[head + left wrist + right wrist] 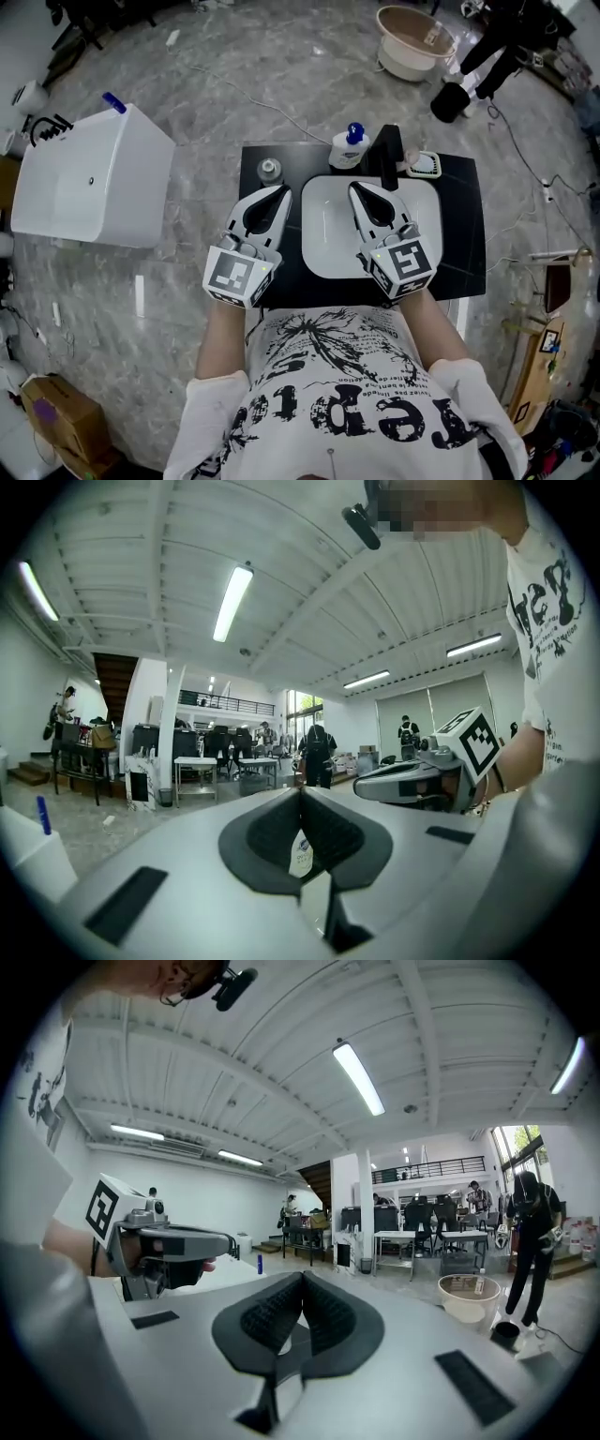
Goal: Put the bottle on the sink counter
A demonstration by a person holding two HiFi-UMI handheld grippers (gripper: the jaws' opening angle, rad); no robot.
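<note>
Bottle [350, 147], white with a blue cap: we list it upright at the back of the black counter [459, 220], just left of the faucet [388, 155] and behind the white sink [314, 258]. Left gripper [278, 190]: we hold it over the counter left of the sink, jaws pressed together, nothing between them. Right gripper [354, 187]: over the sink, jaws likewise closed and empty. Neither touches the bottle.

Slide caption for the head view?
Left gripper and right gripper, both shut, above the sink counter; blue-capped bottle stands behind the basin by the faucet.
</note>
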